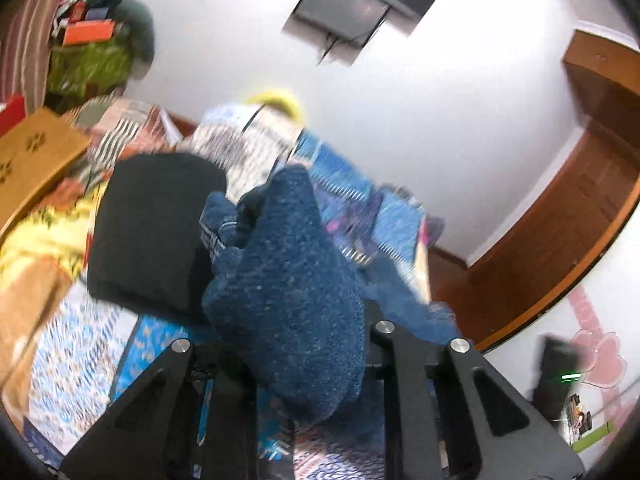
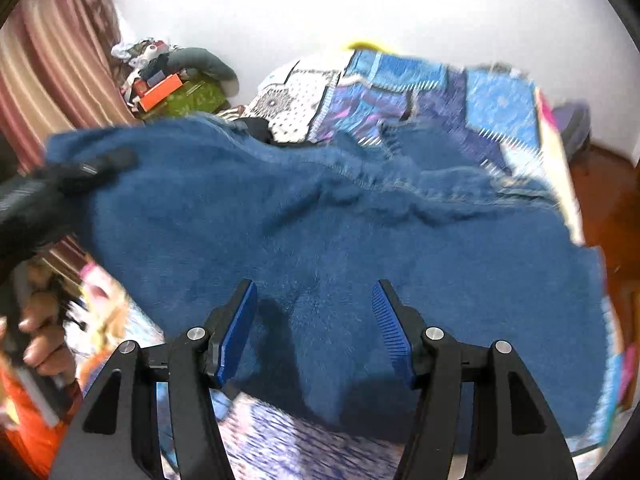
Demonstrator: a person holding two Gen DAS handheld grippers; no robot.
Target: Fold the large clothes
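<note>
- The left gripper point(image 1: 280, 360) has its jaws pinching a bunched fold of the blue fleece garment point(image 1: 288, 300); in the right wrist view this same gripper appears at about 9 o'clock, lifting one edge of the cloth.
- The garment drapes from that raised edge down across the bed point(image 2: 500, 108), its main spread lying over the patterned blue bedspread point(image 2: 492, 92).
- The right gripper point(image 2: 314, 328) hovers just above the fleece with its jaws spread wide, nothing between the blue pads point(image 2: 236, 332).
- To do this step well, I judge the right gripper should close on the near edge so both corners rise level; then carry the edge over in one sweep, keeping the cloth taut so no crease bunches under the fold.
- Risk: thick fleece may slip from a shallow pinch, so a deeper bite seems wise.
- Room, from 9 to 3 o'clock in the right wrist view: a striped curtain point(image 2: 60, 52), a heap of clutter with an orange box point(image 2: 160, 90), a white wall point(image 2: 440, 12), and reddish wooden floor point(image 2: 600, 184).
- A dark screen point(image 1: 368, 4) hangs on the wall at 12 o'clock in the left wrist view.
</note>
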